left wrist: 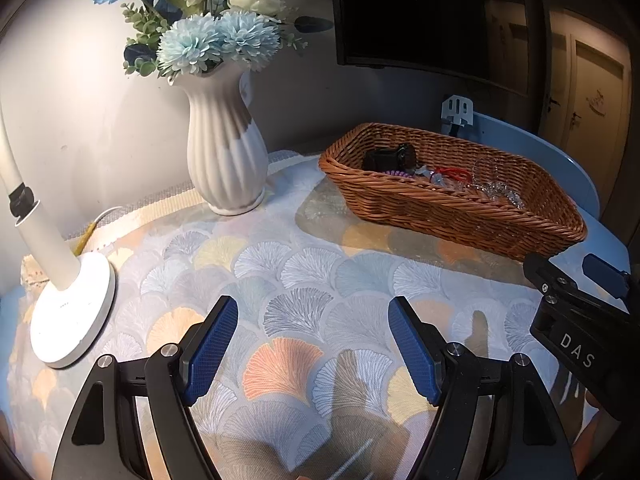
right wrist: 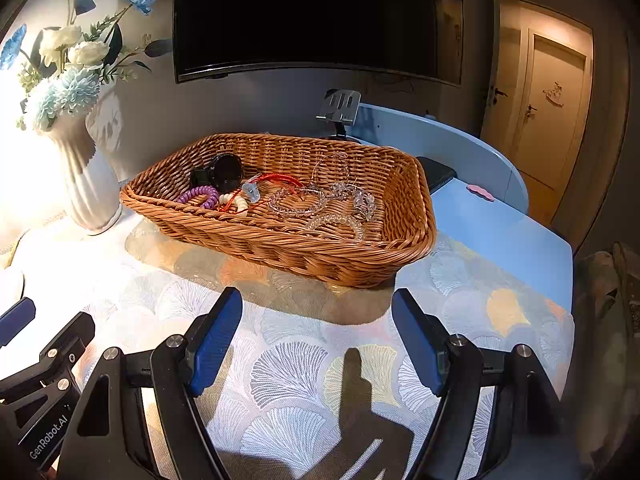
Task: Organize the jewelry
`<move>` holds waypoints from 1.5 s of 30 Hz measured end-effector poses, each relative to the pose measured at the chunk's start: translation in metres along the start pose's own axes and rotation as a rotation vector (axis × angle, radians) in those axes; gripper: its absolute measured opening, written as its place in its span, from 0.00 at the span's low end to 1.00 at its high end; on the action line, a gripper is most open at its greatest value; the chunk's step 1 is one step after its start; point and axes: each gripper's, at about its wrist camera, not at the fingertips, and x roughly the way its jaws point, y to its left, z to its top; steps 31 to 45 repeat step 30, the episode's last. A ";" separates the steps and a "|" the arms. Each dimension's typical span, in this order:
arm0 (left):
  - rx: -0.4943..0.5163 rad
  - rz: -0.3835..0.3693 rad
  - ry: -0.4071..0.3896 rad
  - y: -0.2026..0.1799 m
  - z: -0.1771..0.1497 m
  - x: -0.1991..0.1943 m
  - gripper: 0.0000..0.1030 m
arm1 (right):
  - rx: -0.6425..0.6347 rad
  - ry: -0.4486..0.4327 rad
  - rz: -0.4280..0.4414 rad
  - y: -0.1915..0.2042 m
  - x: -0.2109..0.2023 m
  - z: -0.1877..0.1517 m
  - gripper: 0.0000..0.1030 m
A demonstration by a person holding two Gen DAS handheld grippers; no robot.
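A brown wicker basket (right wrist: 280, 240) stands on the patterned tablecloth and holds the jewelry: a black watch (right wrist: 224, 172), a purple coil band (right wrist: 200, 196), a red cord bracelet (right wrist: 276, 179) and several clear bead bracelets (right wrist: 298, 202). The same basket (left wrist: 452, 216) lies at the right in the left wrist view. My right gripper (right wrist: 316, 320) is open over the cloth just in front of the basket, nothing between its blue pads. Open and empty too, my left gripper (left wrist: 312, 324) hovers above the cloth left of the basket, the right gripper's body (left wrist: 580, 320) beside it.
A white ribbed vase (left wrist: 226, 156) of blue and white flowers stands left of the basket. A white lamp base (left wrist: 76, 312) sits at the near left. A dark screen (right wrist: 316, 16) hangs behind. A phone stand (right wrist: 340, 108), a black phone (right wrist: 438, 174) and a pink clip (right wrist: 480, 193) lie beyond the basket.
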 end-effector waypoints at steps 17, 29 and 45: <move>-0.057 -0.026 0.025 0.009 0.000 0.003 0.76 | -0.004 0.007 -0.007 0.001 0.001 0.001 0.76; -0.115 -0.026 0.034 0.021 0.001 0.006 0.76 | -0.003 0.008 -0.001 0.000 0.002 0.001 0.76; -0.119 -0.036 0.036 0.022 0.001 0.006 0.76 | -0.003 0.008 0.000 0.000 0.002 0.001 0.76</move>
